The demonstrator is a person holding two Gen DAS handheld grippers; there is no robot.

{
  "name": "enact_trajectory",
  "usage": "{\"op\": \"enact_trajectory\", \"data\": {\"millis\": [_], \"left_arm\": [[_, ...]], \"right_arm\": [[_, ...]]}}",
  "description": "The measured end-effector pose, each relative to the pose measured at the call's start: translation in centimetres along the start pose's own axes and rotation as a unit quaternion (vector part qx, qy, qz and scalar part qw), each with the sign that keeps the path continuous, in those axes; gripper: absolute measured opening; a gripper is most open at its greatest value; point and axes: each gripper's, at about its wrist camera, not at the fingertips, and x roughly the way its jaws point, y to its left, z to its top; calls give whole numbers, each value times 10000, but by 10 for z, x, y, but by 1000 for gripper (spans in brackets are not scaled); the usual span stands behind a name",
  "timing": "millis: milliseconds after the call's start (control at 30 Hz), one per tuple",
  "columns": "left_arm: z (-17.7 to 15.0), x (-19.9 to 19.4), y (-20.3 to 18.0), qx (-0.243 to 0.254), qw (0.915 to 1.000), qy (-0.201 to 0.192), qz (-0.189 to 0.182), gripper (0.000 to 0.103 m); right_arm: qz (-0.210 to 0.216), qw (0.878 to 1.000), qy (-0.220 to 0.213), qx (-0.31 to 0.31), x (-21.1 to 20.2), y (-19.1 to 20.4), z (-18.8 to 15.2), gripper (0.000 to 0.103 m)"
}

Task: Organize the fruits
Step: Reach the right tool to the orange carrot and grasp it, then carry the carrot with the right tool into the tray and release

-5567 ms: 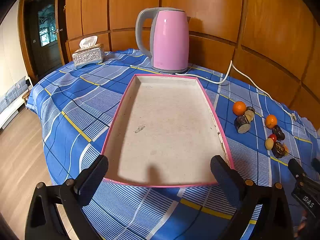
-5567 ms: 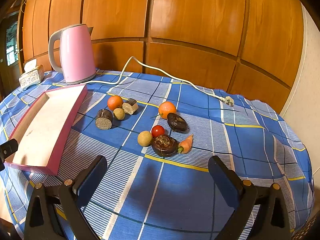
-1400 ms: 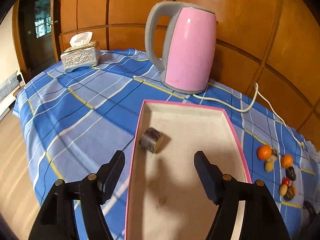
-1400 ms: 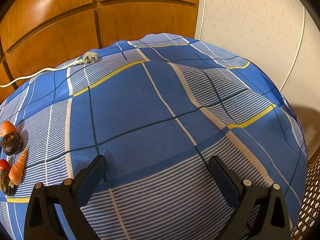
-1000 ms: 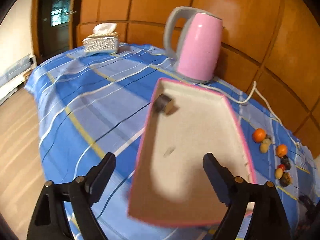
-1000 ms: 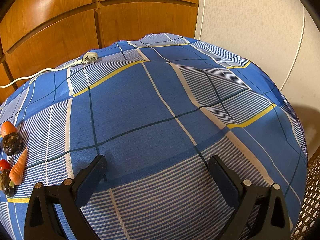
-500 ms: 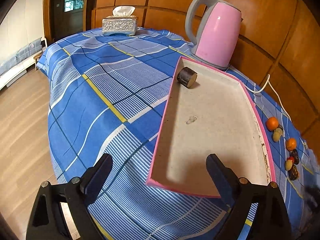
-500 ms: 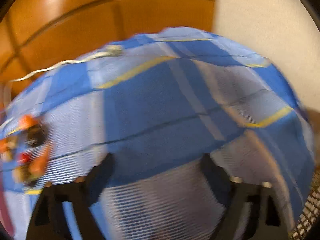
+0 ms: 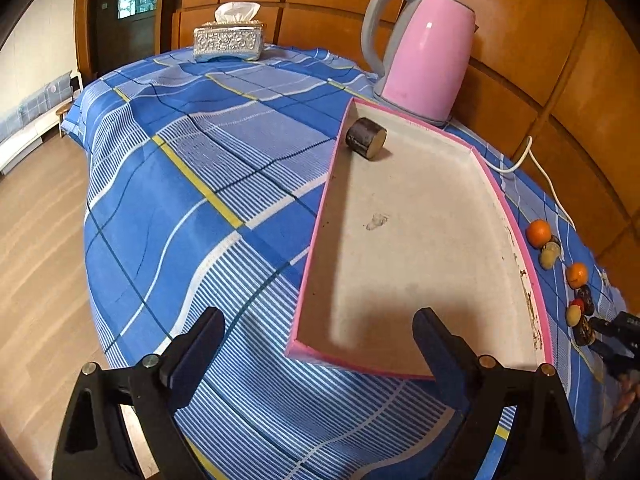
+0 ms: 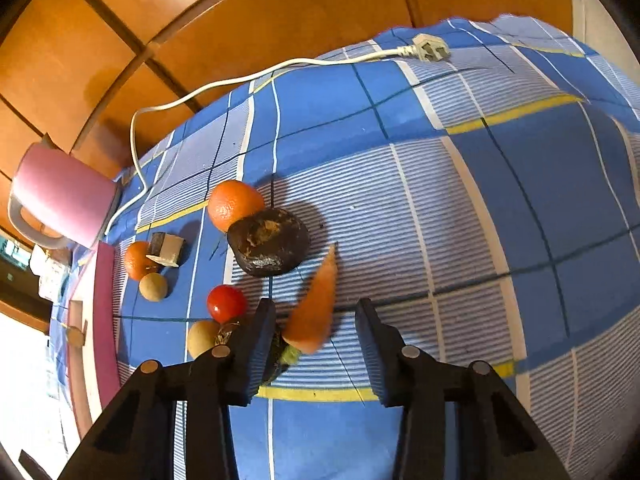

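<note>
In the right wrist view, the right gripper's (image 10: pixel 316 334) left finger (image 10: pixel 256 344) hides most of a dark fruit (image 10: pixel 276 354) beside the carrot (image 10: pixel 316 312). The pink tray (image 10: pixel 105 312) is cut off at the left edge. In the left wrist view, the fruits (image 9: pixel 576 292) at right are too small to identify.

On the cloth: two oranges (image 10: pixel 235 205) (image 10: pixel 136 259), two tan round fruits (image 10: pixel 153 287) (image 10: pixel 203 338), one red tomato (image 10: pixel 226 303), one carrot (image 10: pixel 316 309), one dark lumpy fruit (image 10: pixel 269 241), one cut white-faced piece (image 10: pixel 168 249). One further dark item (image 10: pixel 276 350) sits partly hidden behind a finger. In the pink tray (image 9: pixel 316 236): one dark cylindrical piece (image 9: pixel 365 143).
</note>
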Motion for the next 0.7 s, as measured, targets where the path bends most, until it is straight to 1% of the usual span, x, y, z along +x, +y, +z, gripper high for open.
{"op": "enact_trajectory", "data": {"millis": [200, 300, 333, 367, 400, 533, 633, 700], "left_arm": [[-1, 1, -2, -15, 10000, 21, -47, 95], [-1, 0, -2, -13, 10000, 24, -58, 96], [-1, 0, -2, -13, 10000, 30, -59, 96], [-1, 0, -2, -13, 10000, 30, -59, 96], [-1, -1, -2, -7, 10000, 16, -61, 96], [-1, -2, 0, -41, 10000, -22, -41, 97], [-1, 1, 1, -55, 10000, 3, -18, 97], [-2, 3, 2, -77, 10000, 50, -17, 97]], "right_arm": [[251, 9995, 133, 100, -1, -4, -3, 40], [199, 9997, 140, 25, 0, -4, -2, 34], [251, 9996, 143, -31, 0, -3, -2, 24], [387, 9990, 204, -23, 1, -3, -2, 24], [386, 9990, 205, -22, 2, -2, -2, 24], [480, 9988, -1, -70, -12, 2, -4, 24], [561, 9972, -304, -378, -39, 15, -7, 24], [800, 9944, -319, -618, -47, 29, -8, 24]]}}
